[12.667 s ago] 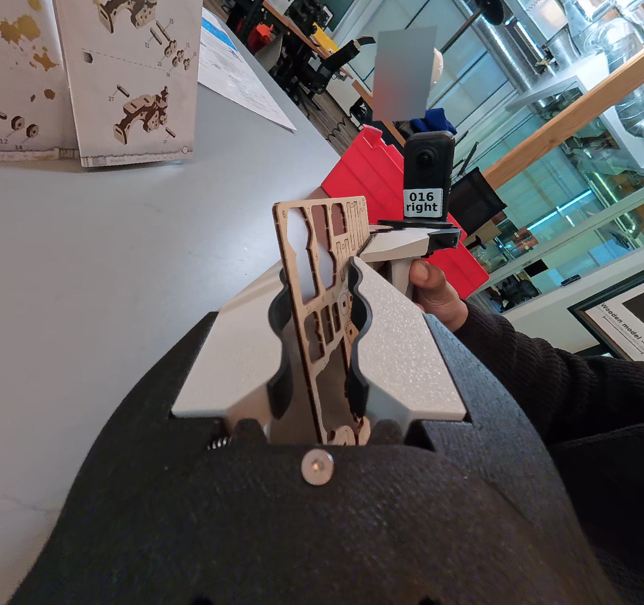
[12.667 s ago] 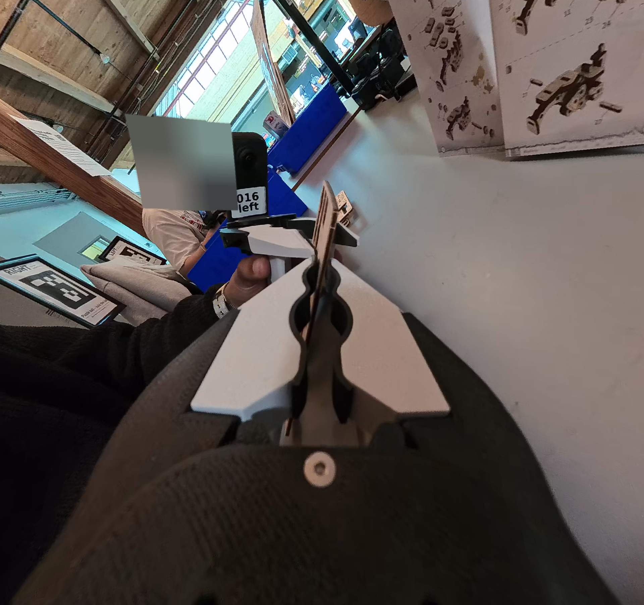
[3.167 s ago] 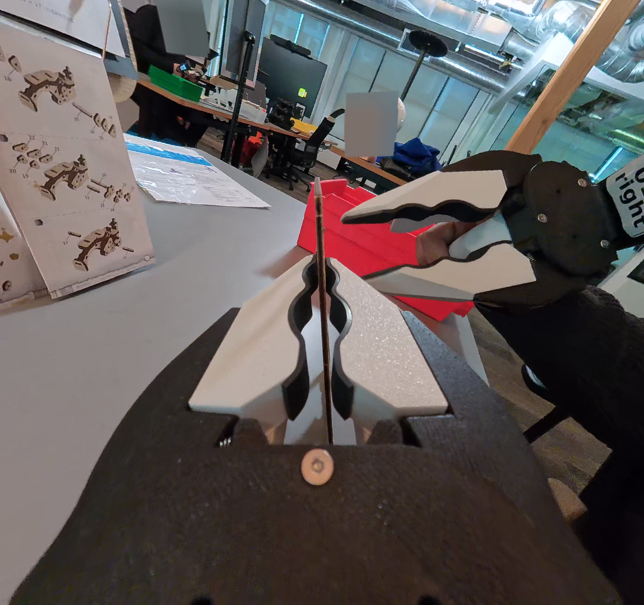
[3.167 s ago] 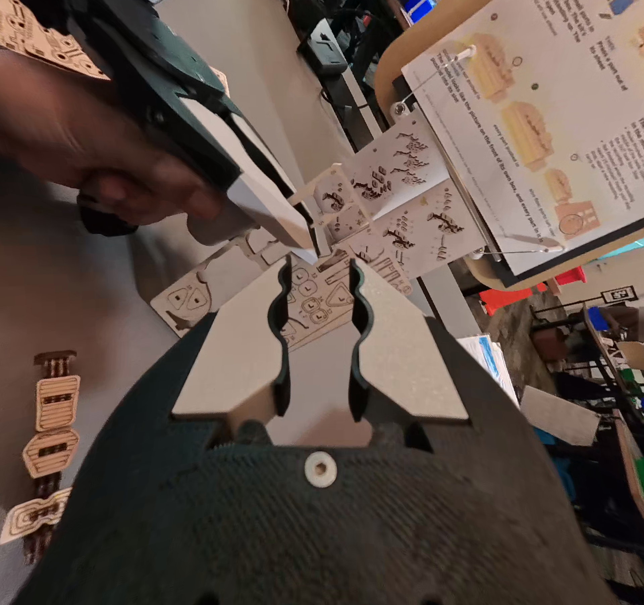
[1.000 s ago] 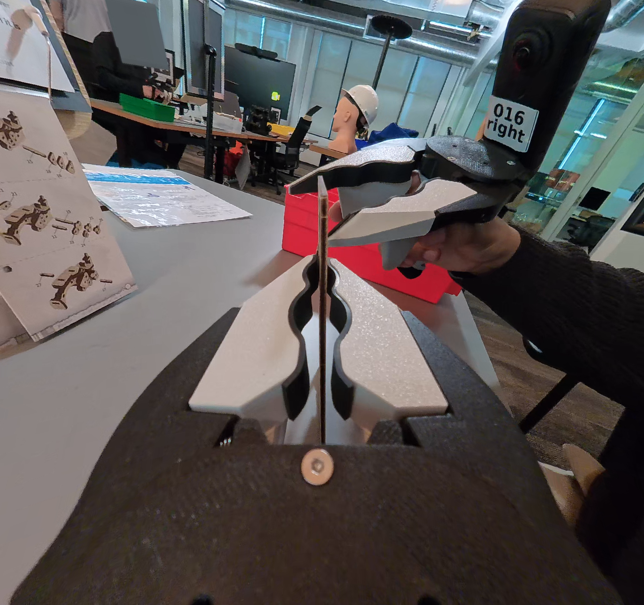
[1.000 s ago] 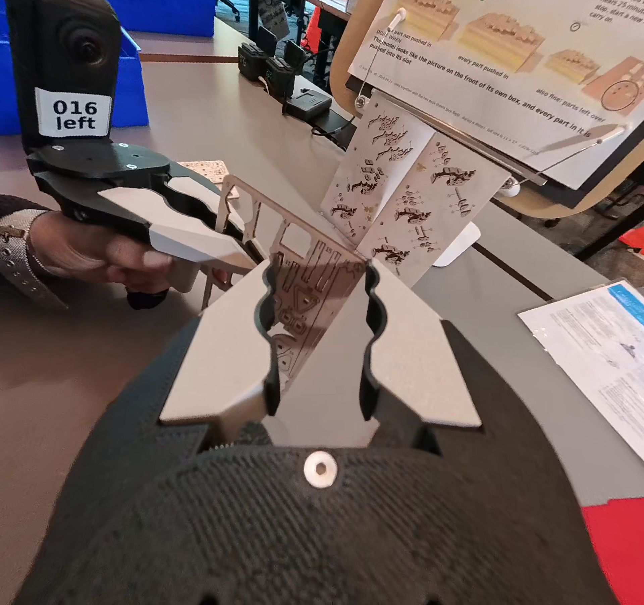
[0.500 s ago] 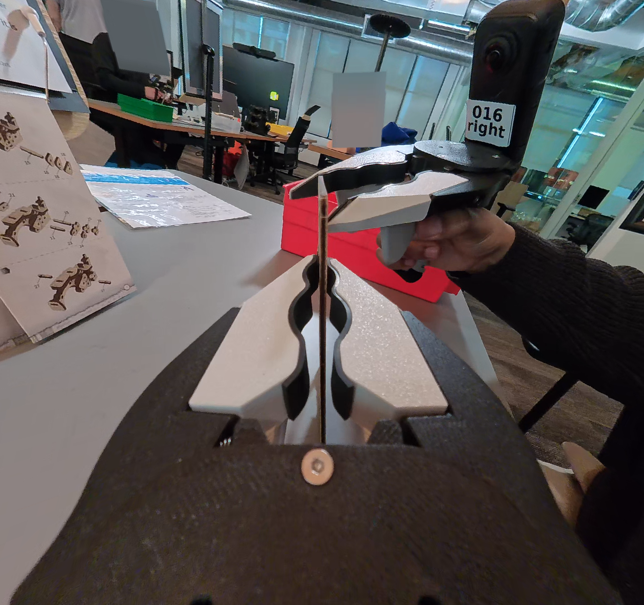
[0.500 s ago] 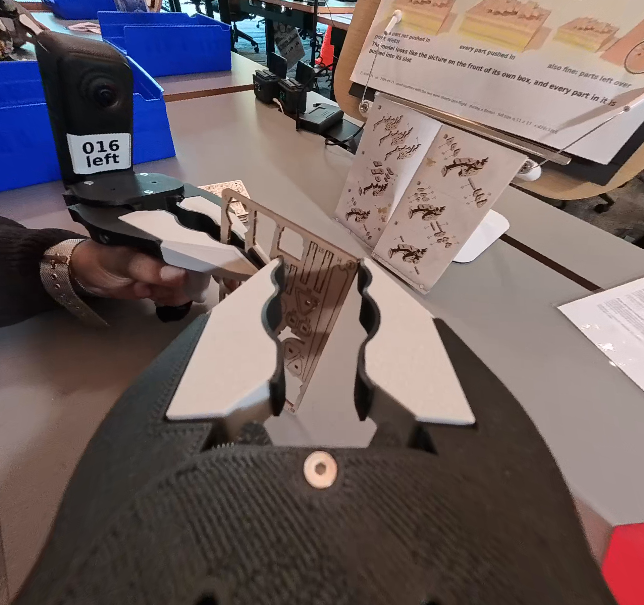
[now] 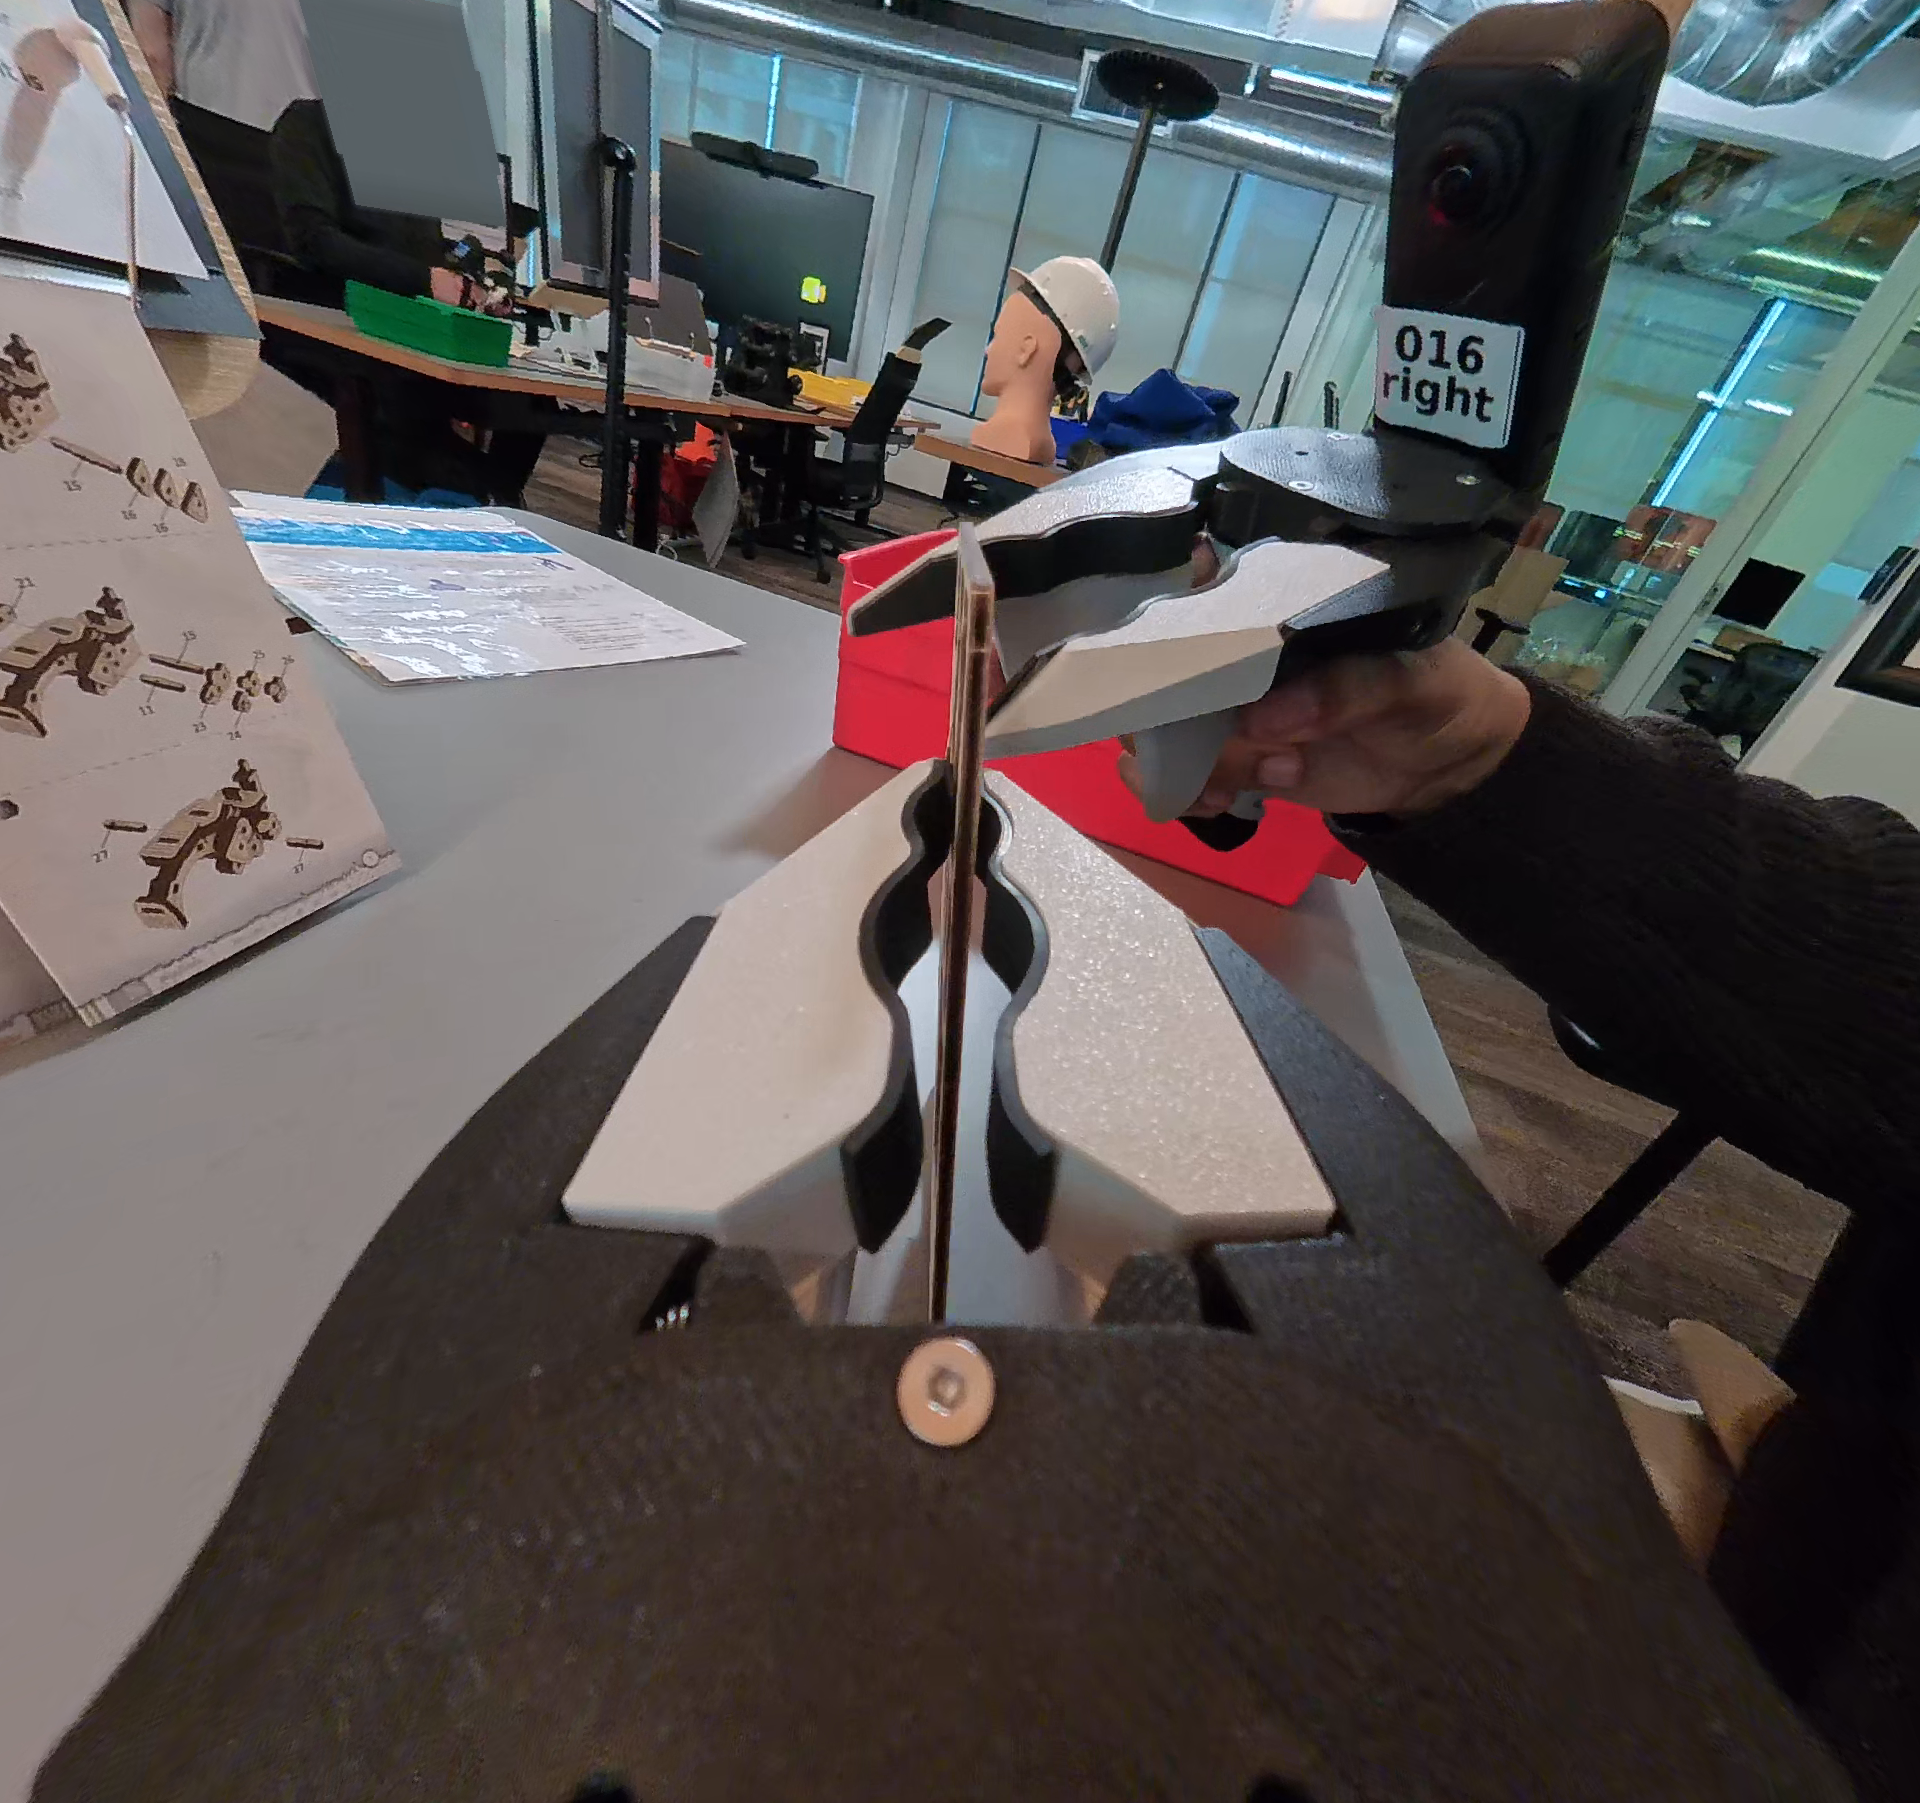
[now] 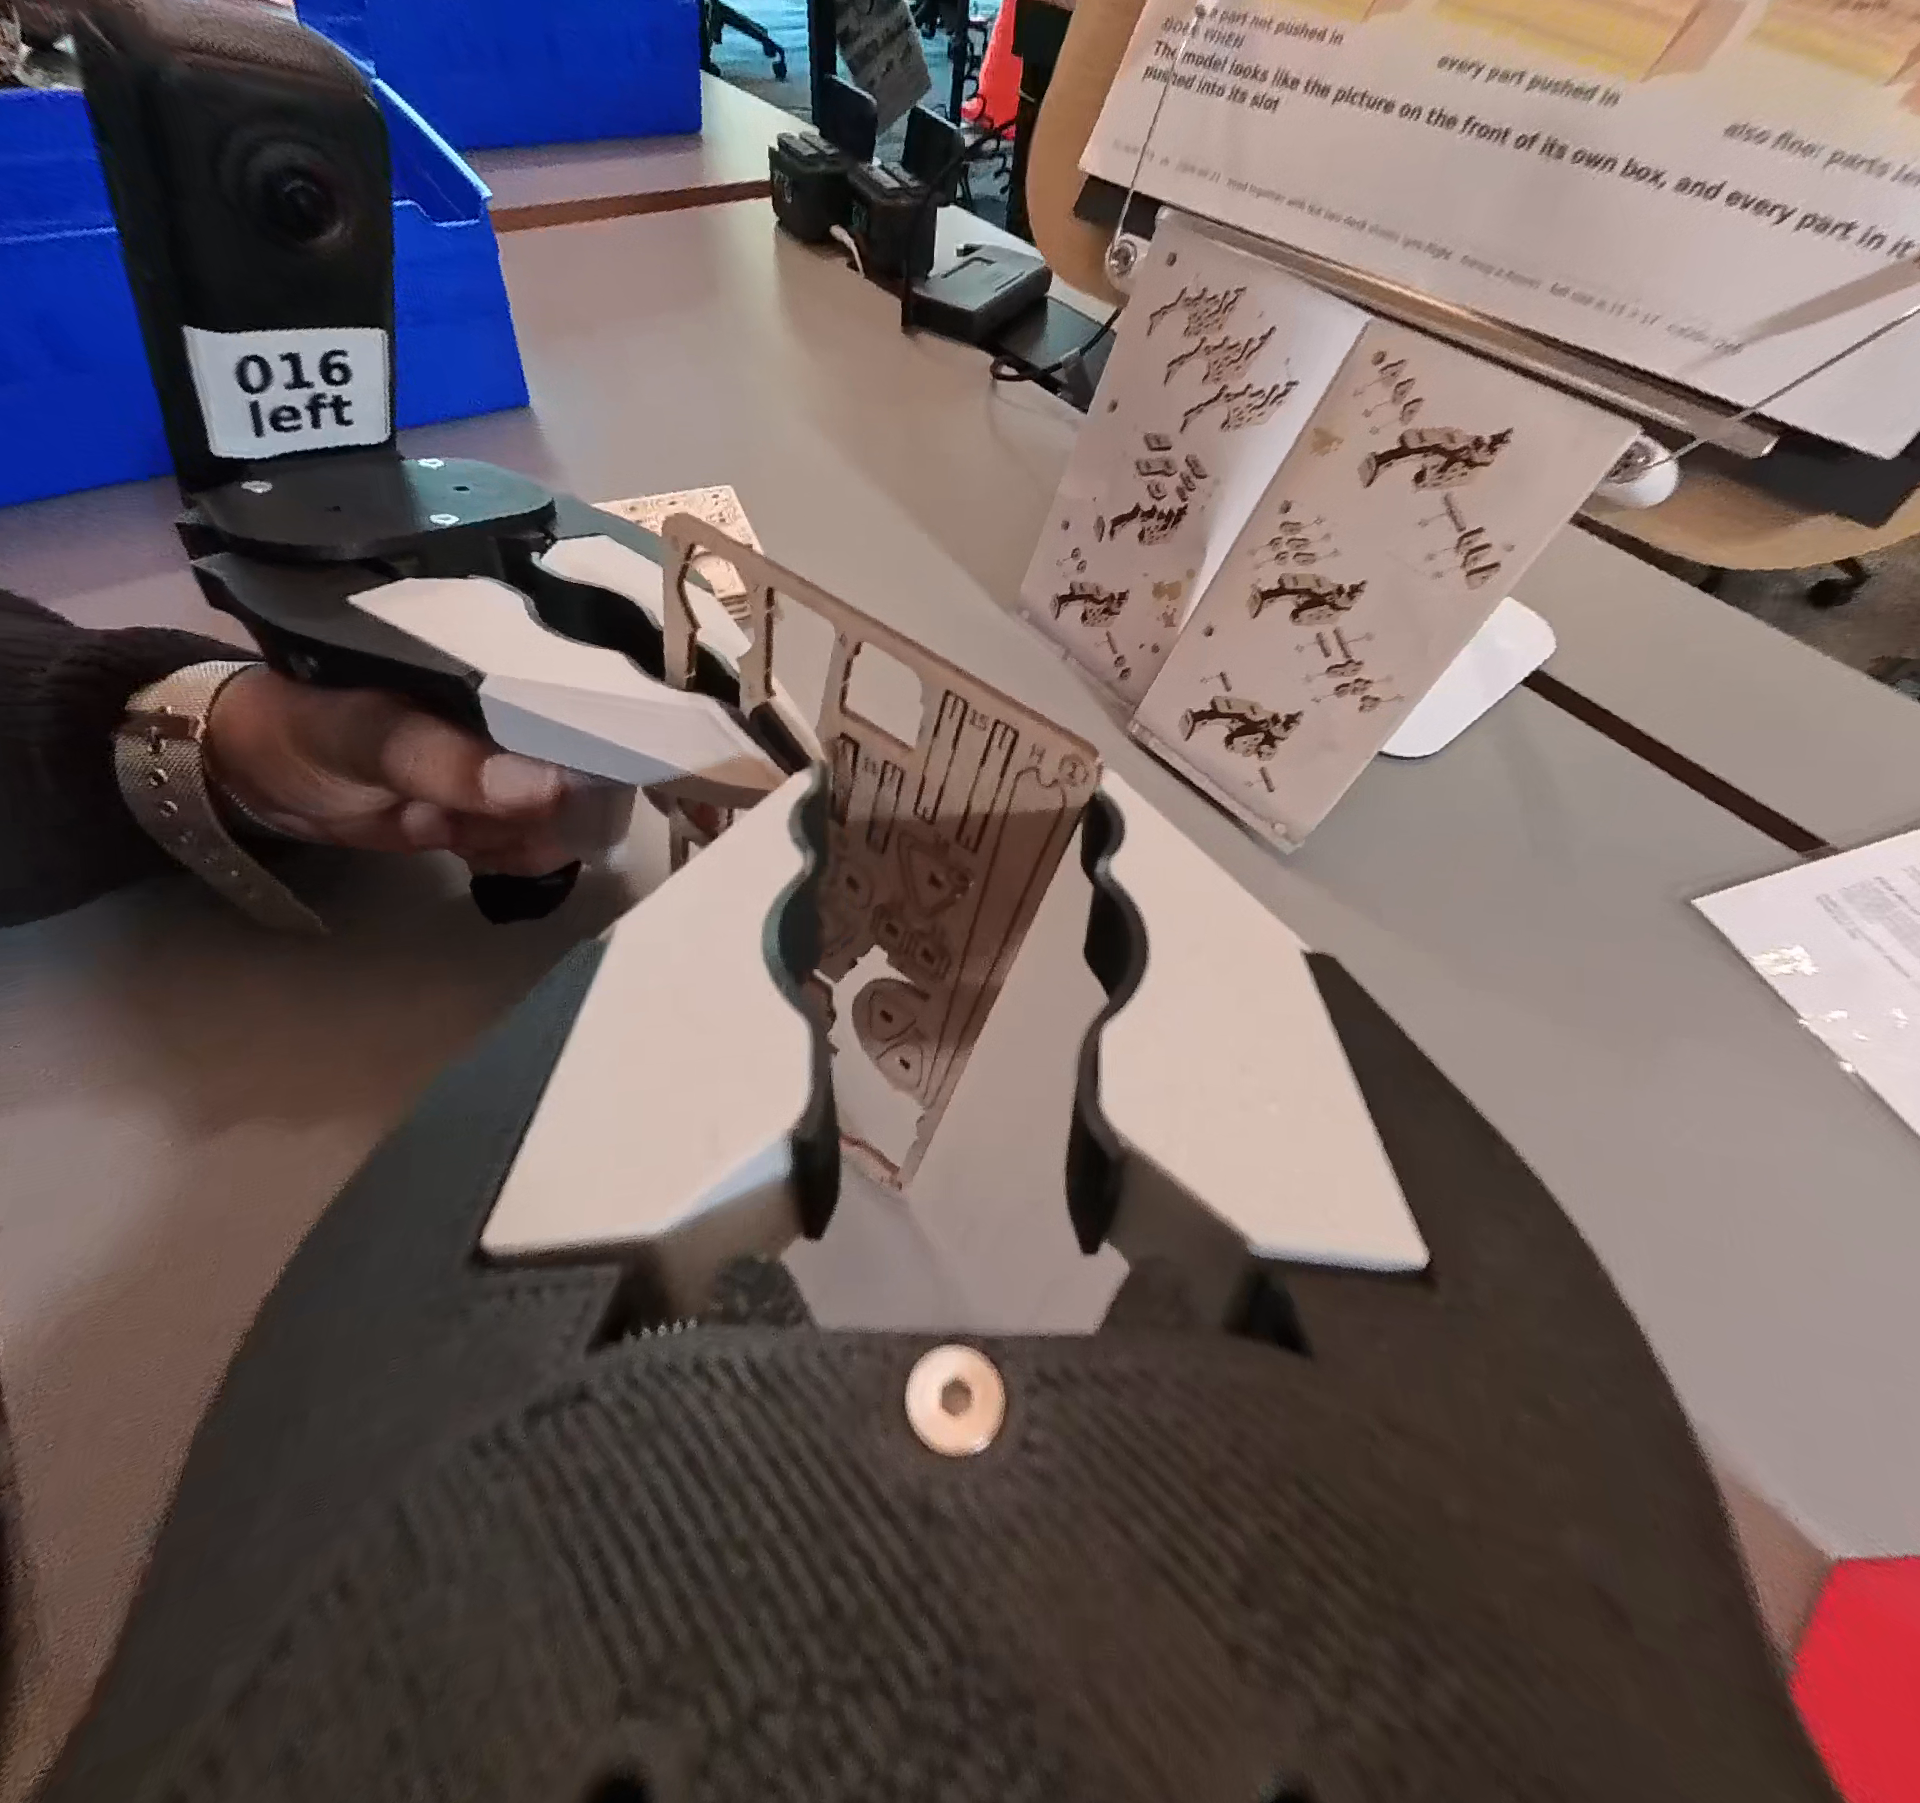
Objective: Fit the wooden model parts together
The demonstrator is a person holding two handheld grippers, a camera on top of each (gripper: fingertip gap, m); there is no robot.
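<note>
A thin laser-cut wooden parts sheet point(image 10: 940, 912) stands upright above the grey table. My left gripper point(image 9: 961, 782) is shut on it; in the left wrist view the sheet point(image 9: 964, 714) shows edge-on between my fingers. My right gripper point(image 10: 956, 797) is open, and the sheet's outer end sits in the gap between its fingers. In the left wrist view the right gripper point(image 9: 930, 673) comes in from the right and straddles the sheet's top edge, jaws apart. The left gripper point(image 10: 758, 756) shows in the right wrist view, clamped on the sheet's far side.
A folded instruction leaflet point(image 10: 1299, 610) stands under a poster board point(image 10: 1558, 91), and also shows in the left wrist view point(image 9: 156, 673). A red bin point(image 9: 1049, 787) sits at the table's right edge. Blue bins point(image 10: 488, 28), another wooden sheet point(image 10: 696, 510) and loose papers point(image 9: 468, 600) lie around.
My right gripper has let go of the sheet, turned upright and moved back in, so the sheet's end now sits deeper between its open fingers. The left gripper keeps its hold.
</note>
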